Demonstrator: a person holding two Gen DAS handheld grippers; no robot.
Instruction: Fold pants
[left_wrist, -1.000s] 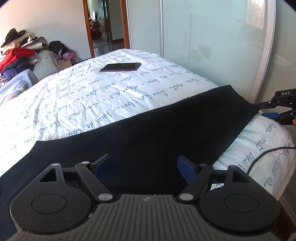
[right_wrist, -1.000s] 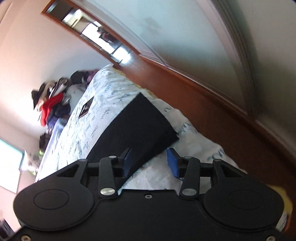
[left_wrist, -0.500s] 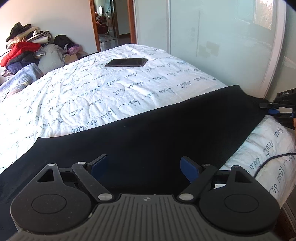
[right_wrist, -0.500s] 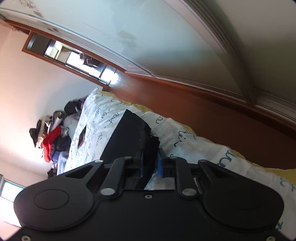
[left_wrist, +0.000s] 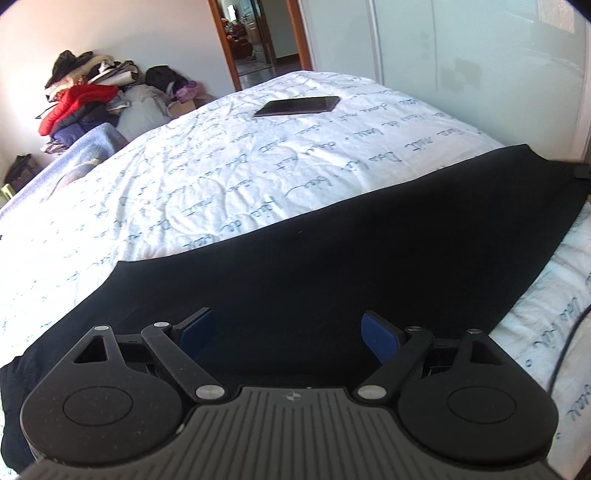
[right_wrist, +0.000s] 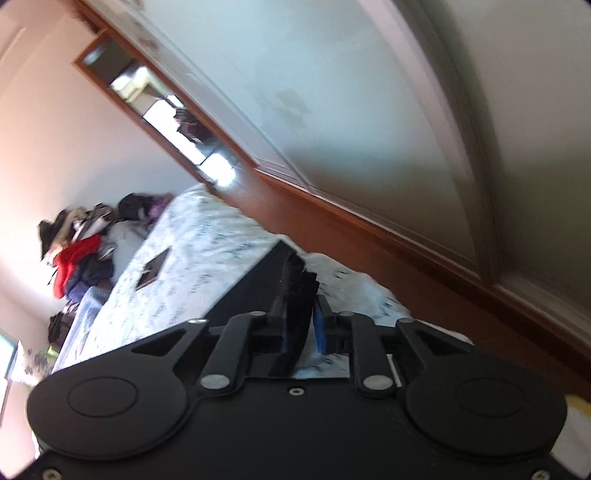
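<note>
The black pants (left_wrist: 332, 266) lie flat across the near edge of a bed with white, script-printed bedding (left_wrist: 229, 173). My left gripper (left_wrist: 290, 332) is open, its blue pads just above the dark cloth, holding nothing. My right gripper (right_wrist: 300, 325) is shut on the far end of the pants (right_wrist: 295, 291), which bunches up between the blue pads. In the left wrist view only a sliver of that gripper shows, at the pants' right corner (left_wrist: 581, 171).
A dark tablet (left_wrist: 297, 106) lies further up the bed. A pile of clothes (left_wrist: 85, 99) sits at the far left by the wall. A frosted sliding wardrobe door (left_wrist: 480, 66) runs along the bed's right side. A cable (left_wrist: 569, 350) hangs at right.
My right gripper closed on the pants' end and has lifted it slightly. My left gripper stayed open and moved a little forward over the cloth.
</note>
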